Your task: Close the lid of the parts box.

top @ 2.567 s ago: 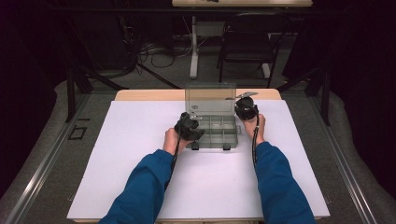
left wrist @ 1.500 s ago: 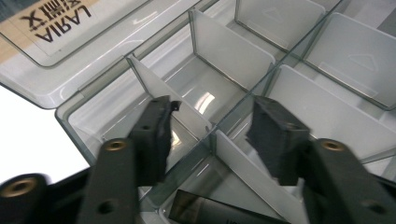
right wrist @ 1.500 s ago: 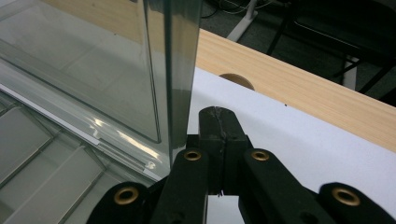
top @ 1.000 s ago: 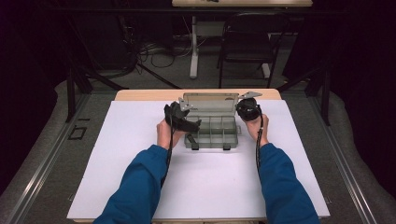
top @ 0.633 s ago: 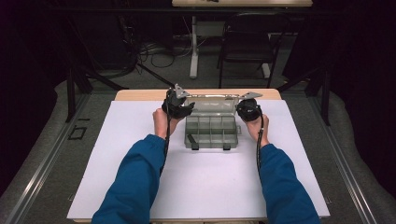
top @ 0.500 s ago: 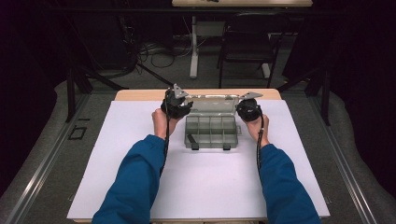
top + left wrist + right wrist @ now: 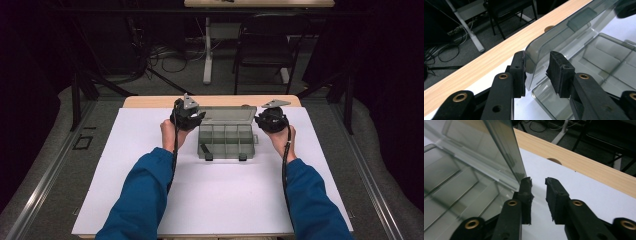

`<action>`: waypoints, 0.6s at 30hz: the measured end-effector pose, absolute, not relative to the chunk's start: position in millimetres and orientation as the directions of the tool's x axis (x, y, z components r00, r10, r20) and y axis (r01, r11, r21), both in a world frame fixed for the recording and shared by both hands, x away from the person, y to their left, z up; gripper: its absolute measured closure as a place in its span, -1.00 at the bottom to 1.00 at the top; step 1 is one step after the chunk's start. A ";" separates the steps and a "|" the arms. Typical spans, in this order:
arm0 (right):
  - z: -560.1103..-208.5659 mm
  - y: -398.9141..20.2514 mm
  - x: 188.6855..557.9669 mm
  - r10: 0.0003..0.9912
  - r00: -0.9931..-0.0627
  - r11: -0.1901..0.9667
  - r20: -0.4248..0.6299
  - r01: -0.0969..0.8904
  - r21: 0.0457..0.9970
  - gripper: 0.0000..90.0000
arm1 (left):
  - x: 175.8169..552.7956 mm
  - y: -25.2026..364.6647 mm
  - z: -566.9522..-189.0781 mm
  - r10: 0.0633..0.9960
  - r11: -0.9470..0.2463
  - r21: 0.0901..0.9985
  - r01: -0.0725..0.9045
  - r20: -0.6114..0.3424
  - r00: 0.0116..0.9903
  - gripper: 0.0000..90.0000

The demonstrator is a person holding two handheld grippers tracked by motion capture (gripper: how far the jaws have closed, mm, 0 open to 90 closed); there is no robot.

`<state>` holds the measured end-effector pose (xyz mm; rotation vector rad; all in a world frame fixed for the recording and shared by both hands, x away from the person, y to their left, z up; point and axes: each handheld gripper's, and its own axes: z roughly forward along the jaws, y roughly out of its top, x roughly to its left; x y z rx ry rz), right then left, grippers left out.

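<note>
In the high view the left gripper (image 7: 187,116) and right gripper (image 7: 270,119) cover the lid's (image 7: 226,115) far corners, and their fingers are too small to read. The box (image 7: 226,142) compartments are too small to tell any contents. In the left gripper view the lid (image 7: 564,37) runs off the upper right edge. In the right gripper view the box (image 7: 456,195) is cut off at left.

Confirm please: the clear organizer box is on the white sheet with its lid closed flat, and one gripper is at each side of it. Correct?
Not quite. The lid is open, raised behind the organizer box; the left gripper view shows its corner between that gripper's jaws. The rest holds: box on the white sheet, left gripper and right gripper at its sides.
</note>
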<state>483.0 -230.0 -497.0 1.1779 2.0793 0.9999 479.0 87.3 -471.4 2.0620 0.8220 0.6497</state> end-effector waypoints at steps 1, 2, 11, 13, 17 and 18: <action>-495.1 -231.1 480.3 0.872 -0.479 0.349 -0.100 0.466 0.813 0.55 | 478.0 87.6 -471.6 0.736 -0.465 0.823 0.326 0.155 0.659 0.45; -493.0 -232.2 477.4 0.866 -0.489 0.359 -0.104 0.463 0.810 0.48 | 476.8 87.7 -471.8 0.735 -0.468 0.822 0.325 0.159 0.659 0.45; -477.6 -227.0 459.1 0.817 -0.561 0.419 -0.136 0.414 0.809 0.35 | 466.3 87.5 -476.2 0.726 -0.491 0.813 0.315 0.182 0.663 0.43; -474.7 -224.9 458.0 0.813 -0.564 0.420 -0.142 0.401 0.814 0.36 | 464.1 87.9 -476.8 0.724 -0.493 0.813 0.310 0.186 0.664 0.44; -472.1 -221.0 455.9 0.803 -0.576 0.435 -0.155 0.387 0.813 0.41 | 461.5 90.0 -478.1 0.714 -0.495 0.811 0.314 0.173 0.678 0.45; -471.9 -220.1 455.1 0.801 -0.578 0.436 -0.155 0.387 0.812 0.43 | 460.9 91.0 -478.1 0.709 -0.499 0.808 0.315 0.171 0.684 0.44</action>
